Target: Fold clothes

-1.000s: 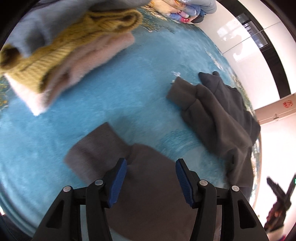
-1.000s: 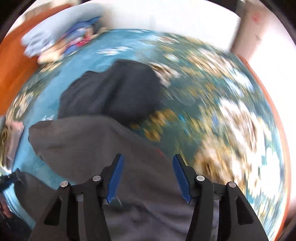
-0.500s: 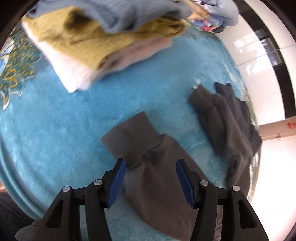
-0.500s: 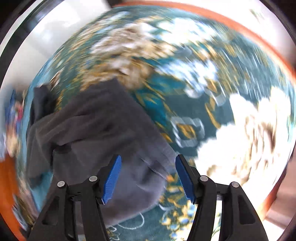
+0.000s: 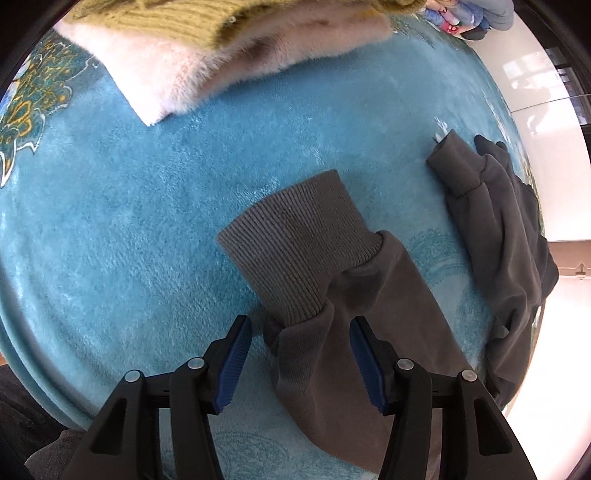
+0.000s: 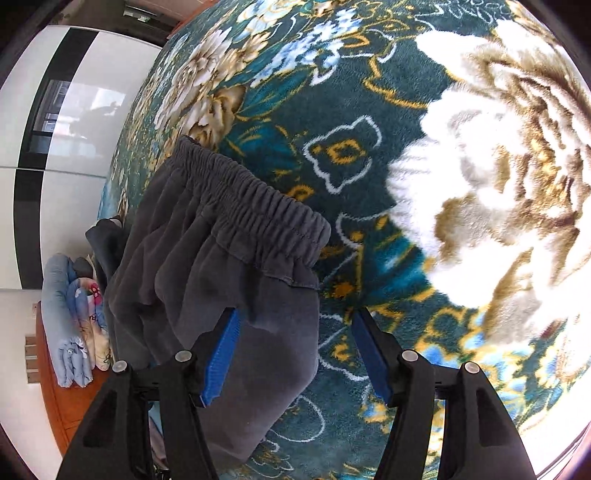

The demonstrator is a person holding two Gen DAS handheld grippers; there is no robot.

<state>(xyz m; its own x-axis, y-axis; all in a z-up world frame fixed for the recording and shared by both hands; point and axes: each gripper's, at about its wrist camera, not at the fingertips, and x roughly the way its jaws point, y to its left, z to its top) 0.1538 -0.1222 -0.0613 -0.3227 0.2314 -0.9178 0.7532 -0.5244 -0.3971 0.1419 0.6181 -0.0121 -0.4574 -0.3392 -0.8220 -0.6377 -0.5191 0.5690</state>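
left wrist view: the left gripper point(image 5: 300, 354) hangs low over a blue carpet point(image 5: 122, 236) with its blue-padded jaws spread wide and nothing between the pads. just ahead of it lies one leg of the grey sweatpants point(image 5: 354, 332), flat on the carpet, the ribbed cuff point(image 5: 299, 240) pointing away from the gripper and up to the left. the seam where cuff meets leg sits between the two fingertips, though whether the pads touch the cloth cannot be told. the other leg point(image 5: 506, 236) lies apart to the right, crumpled, its own cuff near the carpet's far edge. at the top of the view sits a pile of folded clothes point(image 5: 229, 48), a mustard knit on top of a fluffy pale pink piece, well apart from the sweatpants. more bundled fabric point(image 5: 469, 18) shows at the top right

right wrist view: the right gripper point(image 6: 295, 350) is also spread wide and holds nothing. it sits over the corner of the sweatpants near the gathered elastic waistband point(image 6: 251, 206), which runs diagonally from upper left to lower right. the left pad lies over the grey cloth and the right pad over the bare floral carpet point(image 6: 461, 166), teal with white and gold flowers. rolled blue bedding point(image 6: 70, 325) lies at the far left by an orange wooden edge
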